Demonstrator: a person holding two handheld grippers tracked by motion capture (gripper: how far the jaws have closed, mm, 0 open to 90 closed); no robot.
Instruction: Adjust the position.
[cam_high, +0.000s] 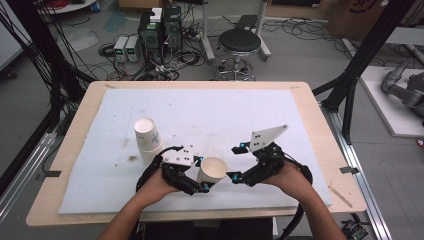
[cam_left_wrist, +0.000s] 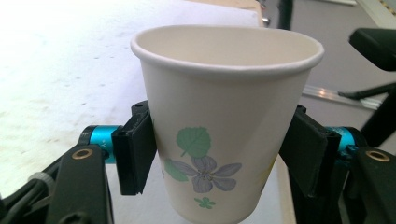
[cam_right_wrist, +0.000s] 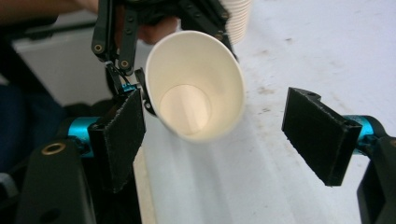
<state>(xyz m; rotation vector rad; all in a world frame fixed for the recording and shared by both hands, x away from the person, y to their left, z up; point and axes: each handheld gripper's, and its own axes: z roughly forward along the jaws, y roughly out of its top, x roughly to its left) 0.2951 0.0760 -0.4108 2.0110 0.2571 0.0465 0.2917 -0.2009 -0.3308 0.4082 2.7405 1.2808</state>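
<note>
Left claw (cam_left_wrist: 219, 154) clamped on the paper cup (cam_left_wrist: 224, 126), held between its pads above the bench (cam_high: 210, 110); right claw (cam_right_wrist: 224, 140) apart, empty, facing the cup's mouth. Keep the squeeze light to avoid crushing.

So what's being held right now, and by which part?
The left gripper holds a flowered paper cup, fingers pressing its lower sides. The right gripper is open, holding nothing.

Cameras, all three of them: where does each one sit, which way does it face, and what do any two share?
High view: above the table's near edge, facing forward and down; forearms, both grippers.
Left gripper view: on the left gripper, along its jaws clamping the paper cup.
Right gripper view: on the right gripper, facing the cup's mouth.
Shared: the cup.
</note>
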